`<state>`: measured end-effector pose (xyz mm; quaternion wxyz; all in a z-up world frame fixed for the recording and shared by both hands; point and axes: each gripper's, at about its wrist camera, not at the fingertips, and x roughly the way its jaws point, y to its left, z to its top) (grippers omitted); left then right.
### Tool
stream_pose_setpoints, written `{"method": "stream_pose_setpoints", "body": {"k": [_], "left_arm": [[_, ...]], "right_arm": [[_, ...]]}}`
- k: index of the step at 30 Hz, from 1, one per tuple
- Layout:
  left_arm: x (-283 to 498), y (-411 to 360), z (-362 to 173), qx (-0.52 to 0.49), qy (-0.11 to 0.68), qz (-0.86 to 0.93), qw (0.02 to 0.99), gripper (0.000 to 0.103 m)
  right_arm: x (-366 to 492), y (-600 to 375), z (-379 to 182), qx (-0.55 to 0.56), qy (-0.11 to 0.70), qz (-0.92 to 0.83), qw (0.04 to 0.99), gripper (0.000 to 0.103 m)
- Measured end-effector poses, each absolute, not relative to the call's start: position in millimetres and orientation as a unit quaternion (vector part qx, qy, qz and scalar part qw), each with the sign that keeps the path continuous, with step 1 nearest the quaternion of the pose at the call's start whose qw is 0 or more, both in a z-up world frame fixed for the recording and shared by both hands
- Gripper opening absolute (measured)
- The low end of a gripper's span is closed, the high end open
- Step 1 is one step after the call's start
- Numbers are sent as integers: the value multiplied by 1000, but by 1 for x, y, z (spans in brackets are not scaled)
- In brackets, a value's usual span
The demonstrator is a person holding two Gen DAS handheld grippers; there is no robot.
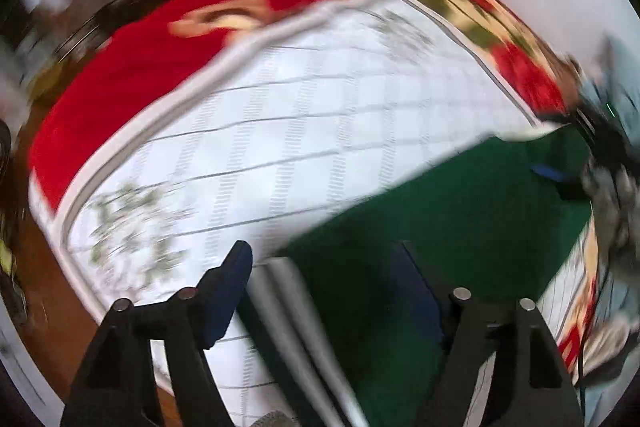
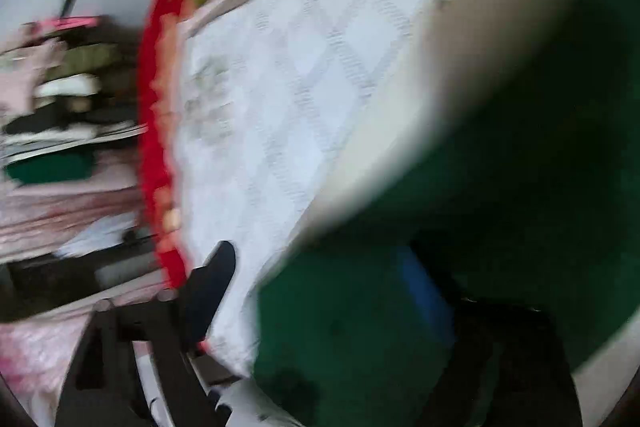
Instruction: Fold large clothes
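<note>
A dark green garment (image 1: 460,211) lies on a white quilted mattress (image 1: 300,131) with a grey grid pattern, and both views are heavily smeared by motion. In the left wrist view the garment covers the mattress's near right part, its straight edge running diagonally from the lower middle up toward the right edge. A red blanket (image 1: 152,67) with a cream and olive floral print hangs over the mattress's far edge and wraps round its far right corner.

The left gripper (image 1: 320,291) stands wide, its blue-padded fingers (image 1: 228,291) well apart; the green fabric lies beneath and between them, but no pad presses on it.

In the right wrist view the garment (image 2: 500,207) fills the right and lower part, over the mattress (image 2: 288,115), with the red blanket (image 2: 160,147) along the mattress's left edge. The right gripper (image 2: 320,295) is also spread wide, with green cloth between its fingers (image 2: 212,291), not pinched.
</note>
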<state>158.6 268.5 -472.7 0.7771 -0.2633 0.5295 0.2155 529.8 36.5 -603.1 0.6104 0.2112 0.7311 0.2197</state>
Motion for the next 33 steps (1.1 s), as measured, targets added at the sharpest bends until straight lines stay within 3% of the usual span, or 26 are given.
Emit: {"method": "stream_pose_setpoints", "body": {"k": [5,11,13,14,16,22,26,28,29,30,31,33], "left_arm": [[117,282,-495,-314,546,234,741,73],[135,273,-561,-357,581,226,696,71],[144,276,-574,-351,571,248,700,51],[145,279,-576,-343,568,261,701,27],[147,292,-580,-340,554,279,707,17],[178,318,-585,-289,558,286,723,17],[190,322,-570,-283,572,302,708,20],[192,313,-552,-275,561,304,719,30],[190,309,-546,-270,555,301,727,52],[192,302,-538,-260,551,301,733,86],[195,292,-529,-247,544,303,742,96],[204,280,-520,-237,532,302,755,97]], "right_arm": [[482,28,-574,205,704,239,636,87],[403,-12,-595,211,744,192,604,87],[384,-27,-601,214,747,177,604,87],[376,-36,-603,215,748,166,606,87],[368,-49,-602,202,743,148,621,87],[373,-101,-583,138,678,109,713,87],[401,-146,-594,162,641,83,746,87],[420,-166,-610,182,630,63,752,87],[431,-175,-624,199,626,50,753,87],[438,-183,-635,218,622,40,751,87],[445,-189,-646,249,614,41,748,87],[451,-201,-663,322,591,45,738,89]]}}
